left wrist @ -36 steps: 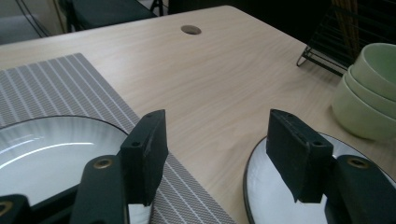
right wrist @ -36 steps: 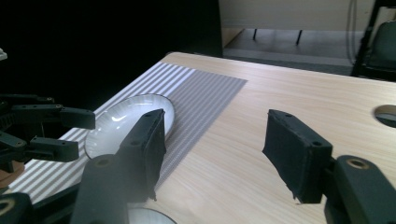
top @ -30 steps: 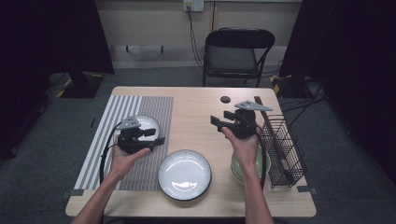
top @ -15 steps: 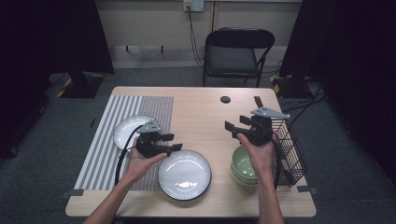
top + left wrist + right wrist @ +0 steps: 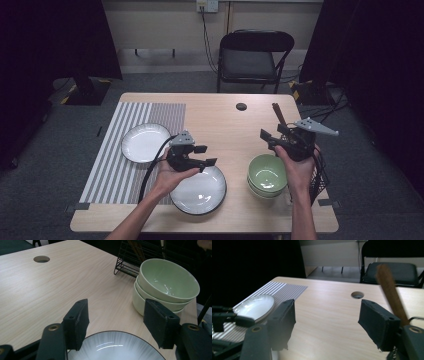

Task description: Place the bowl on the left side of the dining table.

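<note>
On the left of the pale wooden counter (image 5: 220, 125) lies a grey-and-white striped placemat (image 5: 125, 150), and a round white plate (image 5: 142, 142) rests on it. Just right of that, the left gripper (image 5: 205, 156) hovers over the far rim of a round white plate with a dark edge (image 5: 200, 192), which sits at the counter's near edge beside the mat. Its jaws stand apart and have just been opening, with nothing between them; in the left gripper view they frame bare wood above that plate's rim (image 5: 117, 346). Further right is a stack of pale green ceramic bowls (image 5: 267, 175). The right gripper (image 5: 267, 140) hangs just above and behind the stack, jaws spread and just widening, empty. At the right edge stands a black wire rack (image 5: 317, 172), touching nothing held.
</note>
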{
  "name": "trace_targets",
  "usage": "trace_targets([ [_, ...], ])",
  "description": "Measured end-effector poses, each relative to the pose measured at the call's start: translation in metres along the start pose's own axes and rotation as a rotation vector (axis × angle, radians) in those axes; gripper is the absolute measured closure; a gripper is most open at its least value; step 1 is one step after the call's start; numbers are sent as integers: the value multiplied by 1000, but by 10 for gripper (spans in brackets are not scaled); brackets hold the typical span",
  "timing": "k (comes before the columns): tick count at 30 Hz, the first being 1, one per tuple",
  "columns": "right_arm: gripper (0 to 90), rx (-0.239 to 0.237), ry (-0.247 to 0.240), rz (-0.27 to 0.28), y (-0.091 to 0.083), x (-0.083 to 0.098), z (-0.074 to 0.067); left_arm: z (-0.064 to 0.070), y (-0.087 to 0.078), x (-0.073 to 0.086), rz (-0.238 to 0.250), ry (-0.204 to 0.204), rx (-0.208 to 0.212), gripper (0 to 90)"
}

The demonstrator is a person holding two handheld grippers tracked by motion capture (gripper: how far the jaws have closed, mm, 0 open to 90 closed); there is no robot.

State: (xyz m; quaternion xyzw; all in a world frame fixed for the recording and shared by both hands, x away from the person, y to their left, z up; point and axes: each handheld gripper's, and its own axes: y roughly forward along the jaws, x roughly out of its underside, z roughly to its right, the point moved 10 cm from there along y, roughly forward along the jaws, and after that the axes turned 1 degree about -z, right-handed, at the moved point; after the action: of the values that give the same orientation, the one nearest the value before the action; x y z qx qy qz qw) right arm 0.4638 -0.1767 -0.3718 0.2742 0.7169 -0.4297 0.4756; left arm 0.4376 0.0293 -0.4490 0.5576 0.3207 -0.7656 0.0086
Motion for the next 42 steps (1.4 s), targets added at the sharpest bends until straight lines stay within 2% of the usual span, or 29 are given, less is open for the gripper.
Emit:
trace_targets([
  [2,285,8,-10,-17,-1,-4,3,4,3,-3,8,15,-7,368],
  [4,280,9,-19,-35,-2,-6,5,9,5,-6,7,17,12,368],
  [6,274,17,-22,-41,-5,-6,9,12,7,-6,-6,39,-5,371],
  [7,273,16,-17,-39,-6,-6,10,14,8,-7,-7,37,-6,379],
  [10,271,16,-1,-38,-10,-1,17,23,13,-8,-16,39,29,393],
  [11,271,20,-6,-56,-11,0,18,25,16,-9,-20,48,32,396],
  [15,271,32,-25,-46,-19,-2,17,43,28,-15,-13,41,89,417],
  [16,271,32,-17,-46,-20,-1,19,48,30,-17,-11,51,99,423],
  [18,273,39,-5,-50,-19,2,25,60,36,-20,-8,55,139,447],
  [20,276,48,-8,-68,-17,6,28,70,44,-21,-21,69,158,468],
  [24,286,39,4,-71,-15,8,31,89,59,-24,-27,85,217,487],
  [28,289,35,19,-74,-13,10,33,104,76,-24,-49,111,261,515],
  [31,289,37,16,-80,-12,12,33,112,87,-20,-69,104,297,549],
  [35,289,36,15,-91,-11,14,33,123,97,-15,-85,118,324,571],
  [38,289,35,17,-97,-10,16,34,128,100,-15,-86,116,337,581],
  [39,288,35,19,-98,-10,16,34,131,101,-16,-85,105,354,584],
  [42,288,39,21,-100,-10,16,35,138,107,-16,-96,134,359,601],
])
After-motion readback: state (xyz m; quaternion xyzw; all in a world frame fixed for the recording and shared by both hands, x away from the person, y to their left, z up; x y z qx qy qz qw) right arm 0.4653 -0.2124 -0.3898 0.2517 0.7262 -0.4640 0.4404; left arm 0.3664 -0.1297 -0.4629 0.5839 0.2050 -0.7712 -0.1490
